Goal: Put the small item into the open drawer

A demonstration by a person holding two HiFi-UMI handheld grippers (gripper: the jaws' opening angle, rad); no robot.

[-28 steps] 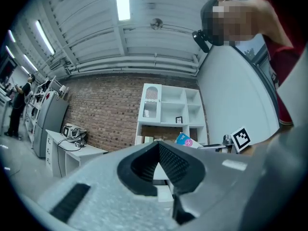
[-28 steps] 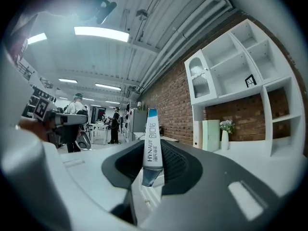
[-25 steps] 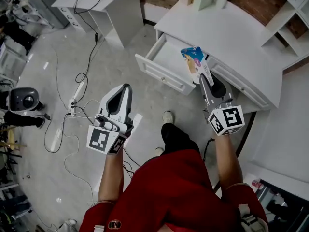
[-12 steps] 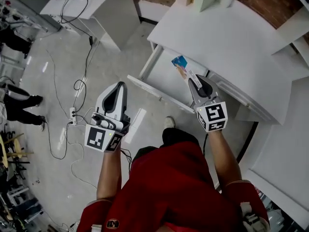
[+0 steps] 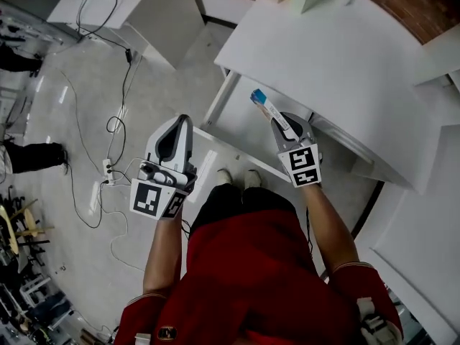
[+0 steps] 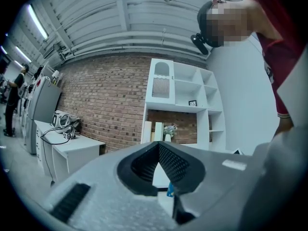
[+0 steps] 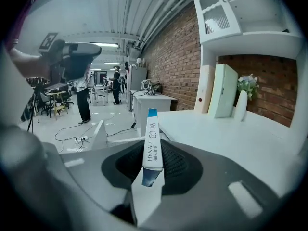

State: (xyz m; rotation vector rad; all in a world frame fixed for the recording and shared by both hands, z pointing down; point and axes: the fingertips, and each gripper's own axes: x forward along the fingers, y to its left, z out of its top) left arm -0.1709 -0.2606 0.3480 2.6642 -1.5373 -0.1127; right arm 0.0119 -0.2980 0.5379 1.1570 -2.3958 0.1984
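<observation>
Over open drawer [image 5: 237, 128], right gripper [image 5: 276, 123] clamps HYNAUT bandage box [image 5: 264, 106] by its lower end | left gripper [image 5: 183, 123] closed, empty, outside drawer's front | box likely light, crushable cardboard; grip flat faces gently.

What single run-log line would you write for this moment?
right gripper: shut on small box | small box: over open drawer, not released | left gripper: shut, empty, left of drawer

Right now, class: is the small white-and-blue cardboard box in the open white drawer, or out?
Out: the right gripper clamps the box, raised over the drawer.
</observation>
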